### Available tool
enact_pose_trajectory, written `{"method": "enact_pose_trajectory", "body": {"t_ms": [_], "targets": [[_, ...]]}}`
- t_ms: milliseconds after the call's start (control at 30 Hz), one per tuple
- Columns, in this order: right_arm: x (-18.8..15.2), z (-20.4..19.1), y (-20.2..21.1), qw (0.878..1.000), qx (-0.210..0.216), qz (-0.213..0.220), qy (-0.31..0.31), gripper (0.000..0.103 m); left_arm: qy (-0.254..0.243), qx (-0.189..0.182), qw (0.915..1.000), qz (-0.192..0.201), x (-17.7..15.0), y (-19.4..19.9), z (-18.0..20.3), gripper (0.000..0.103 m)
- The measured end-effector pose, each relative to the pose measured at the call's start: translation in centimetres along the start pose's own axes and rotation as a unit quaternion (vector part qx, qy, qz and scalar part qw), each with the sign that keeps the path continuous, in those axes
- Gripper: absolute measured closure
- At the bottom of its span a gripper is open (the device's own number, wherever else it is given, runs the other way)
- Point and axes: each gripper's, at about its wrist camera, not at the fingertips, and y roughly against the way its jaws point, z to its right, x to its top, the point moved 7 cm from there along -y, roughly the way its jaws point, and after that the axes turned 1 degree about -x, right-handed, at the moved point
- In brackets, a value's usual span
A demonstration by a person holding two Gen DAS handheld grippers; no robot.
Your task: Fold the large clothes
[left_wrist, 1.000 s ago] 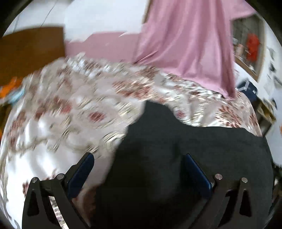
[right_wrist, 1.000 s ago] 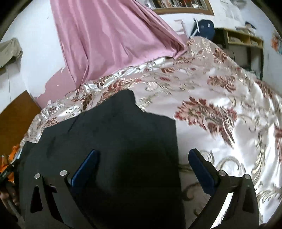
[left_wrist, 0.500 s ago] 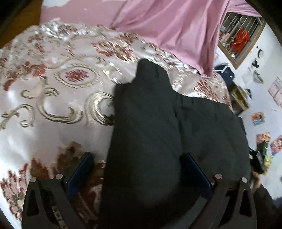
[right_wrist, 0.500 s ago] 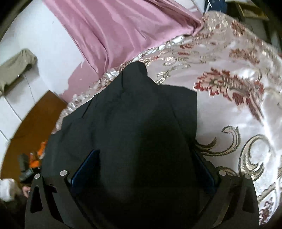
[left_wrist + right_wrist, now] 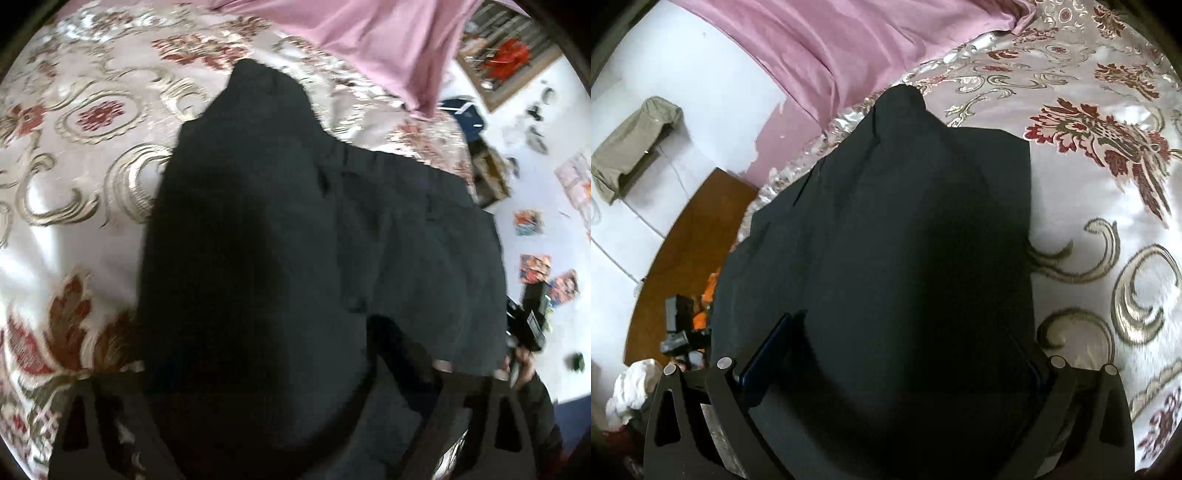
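Two tongs, one dark garment (image 5: 886,229) between them; everything below is placed rel. to that garment. It lies on the bed, on a shiny flowered bedspread (image 5: 1108,258), and fills most of both views.

Left tongs (image 5: 280,398): jaws have just been closing, w/ the garment's near edge bunched between them. Frame is blurred and the pads are lost in dark cloth, so can't tell if they press on it yet or stand a bit apart. Right tongs (image 5: 897,354): blue pads sit either side of a thick hump of the garment's near edge; the left pad looks to touch the cloth, the other is half hidden. Can't say for sure it's clamped.

Why held so: both tongs take the near edge at two spots, one toward each side, prob. so the cloth lifts evenly and goes over w/o skewing. Both point steeply down at the garment, which suits pinching a layer off the bedspread.

Garment's far end tapers to a point near the pink curtain (image 5: 886,48) beyond it. In the left view a flatter part spreads toward the bed's edge, so it's likely part-folded already.

Risk: the bedspread is slick, so the cloth may slide rather than crease.

Beside the garment, off the bed: brown floor (image 5: 683,251), and a hand (image 5: 521,365) w/ the other handle in the left view.
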Motion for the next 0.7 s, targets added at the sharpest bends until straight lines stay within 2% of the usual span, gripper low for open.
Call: {"method": "enact_pose_trajectory", "body": {"t_ms": [33,100,133,167,200,233,333,467,600,700], "targets": [[-0.2,-0.4,0.2,1.000,-0.011,0.003,0.006,0.012,0.010,0.004,0.9999,-0.001,0.0,0.2,-0.1,0.036],[-0.4,-1.4,0.4,0.999,-0.039,0.012,0.021,0.025,0.031,0.007,0.9995,0.000,-0.1,0.8,0.0,0.055],[-0.5,-1.8,0.7,0.998,-0.048,0.018,0.024,0.035,0.038,0.007,0.9992,0.004,-0.2,1.2,0.1,0.059],[-0.4,-2.1,1.0,0.998,-0.054,0.025,0.024,0.040,0.040,0.006,0.9992,0.008,-0.3,1.4,0.3,0.066],[-0.4,-2.4,1.3,0.998,-0.058,0.029,0.022,0.052,0.035,0.008,0.9992,0.015,-0.4,1.9,0.8,0.071],[-0.4,-3.1,1.8,0.997,-0.060,0.035,0.022,0.063,0.030,0.011,0.9993,0.021,-0.5,2.3,1.2,0.074],[0.1,-4.8,3.4,0.995,-0.074,0.042,0.048,0.080,0.011,0.028,0.9989,0.037,-1.0,4.1,2.5,0.078],[0.6,-9.7,6.1,0.990,-0.069,0.066,0.104,0.085,0.028,0.017,0.9983,0.048,-1.6,8.0,2.8,0.079],[-0.3,-13.8,7.8,0.983,-0.059,0.068,0.160,0.086,0.023,0.039,0.9968,0.067,-2.9,13.1,2.2,0.080],[-1.2,-16.1,8.6,0.982,-0.039,0.067,0.174,0.086,0.024,0.055,0.9951,0.079,-4.3,16.2,1.1,0.080]]}}
